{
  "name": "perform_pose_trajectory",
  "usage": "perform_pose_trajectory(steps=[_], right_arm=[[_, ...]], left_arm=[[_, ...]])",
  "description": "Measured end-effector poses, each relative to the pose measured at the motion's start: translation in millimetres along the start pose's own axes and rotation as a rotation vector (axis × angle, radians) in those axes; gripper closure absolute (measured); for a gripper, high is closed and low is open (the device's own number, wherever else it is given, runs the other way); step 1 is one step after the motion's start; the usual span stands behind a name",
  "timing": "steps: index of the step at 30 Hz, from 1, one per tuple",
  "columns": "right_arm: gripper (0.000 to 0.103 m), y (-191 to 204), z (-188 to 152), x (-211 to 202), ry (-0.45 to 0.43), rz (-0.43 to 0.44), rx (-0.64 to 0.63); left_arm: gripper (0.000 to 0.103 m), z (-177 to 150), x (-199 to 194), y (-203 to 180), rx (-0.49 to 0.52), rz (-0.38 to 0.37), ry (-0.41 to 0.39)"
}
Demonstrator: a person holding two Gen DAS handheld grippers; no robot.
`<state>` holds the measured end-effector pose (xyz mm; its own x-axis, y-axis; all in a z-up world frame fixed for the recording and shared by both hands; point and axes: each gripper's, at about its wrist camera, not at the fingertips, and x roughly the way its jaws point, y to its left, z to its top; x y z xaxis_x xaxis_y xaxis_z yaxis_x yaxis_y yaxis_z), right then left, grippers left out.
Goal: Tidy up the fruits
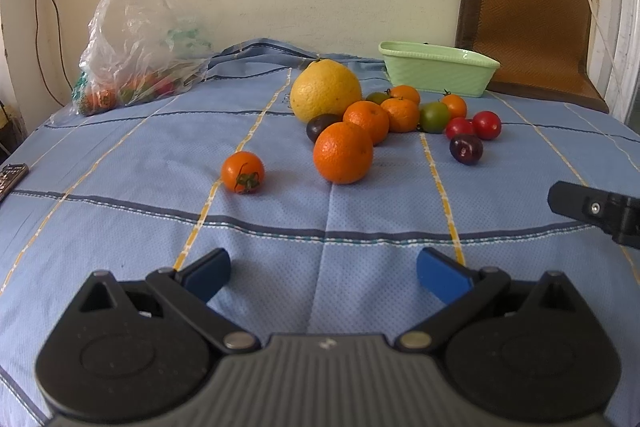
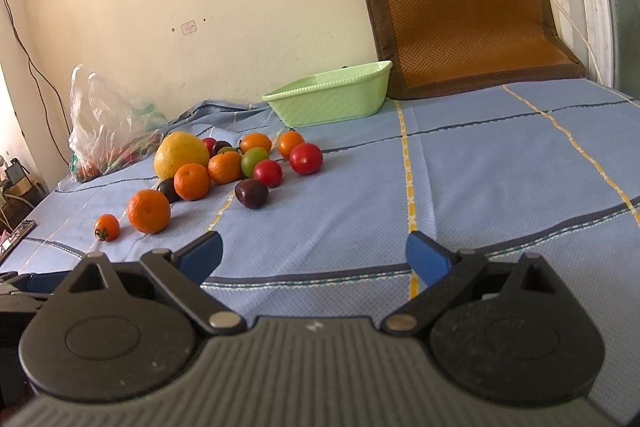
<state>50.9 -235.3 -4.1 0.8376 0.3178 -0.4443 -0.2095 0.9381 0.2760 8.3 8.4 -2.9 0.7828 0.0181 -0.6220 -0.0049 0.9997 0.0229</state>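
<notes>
A pile of fruit lies on the blue checked cloth (image 1: 120, 219): a big yellow grapefruit (image 1: 325, 90), several oranges with the nearest one (image 1: 343, 152) in front, a small orange tomato (image 1: 243, 172) apart to the left, a green tomato (image 1: 434, 117), red tomatoes (image 1: 486, 125) and a dark plum (image 1: 466, 148). A light green basket (image 1: 438, 67) stands behind them. My left gripper (image 1: 323, 273) is open and empty, well short of the fruit. My right gripper (image 2: 313, 255) is open and empty; the plum (image 2: 251, 193) and red tomato (image 2: 305, 157) lie ahead to its left, before the basket (image 2: 332, 101).
A clear plastic bag (image 1: 136, 39) with more produce sits at the back left. A brown woven cushion (image 1: 528, 19) leans on the wall at the back right. A remote (image 1: 10, 177) lies at the left edge. The right gripper's finger (image 1: 596, 211) shows at the right.
</notes>
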Motion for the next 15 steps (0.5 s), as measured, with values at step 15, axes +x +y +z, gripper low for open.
perform_pose_trajectory(steps=[15], right_arm=[[0.009,2,0,1,0.008,-0.005,-0.015]], left_arm=[[0.000,5,-3,28,-0.032,-0.011,-0.054]])
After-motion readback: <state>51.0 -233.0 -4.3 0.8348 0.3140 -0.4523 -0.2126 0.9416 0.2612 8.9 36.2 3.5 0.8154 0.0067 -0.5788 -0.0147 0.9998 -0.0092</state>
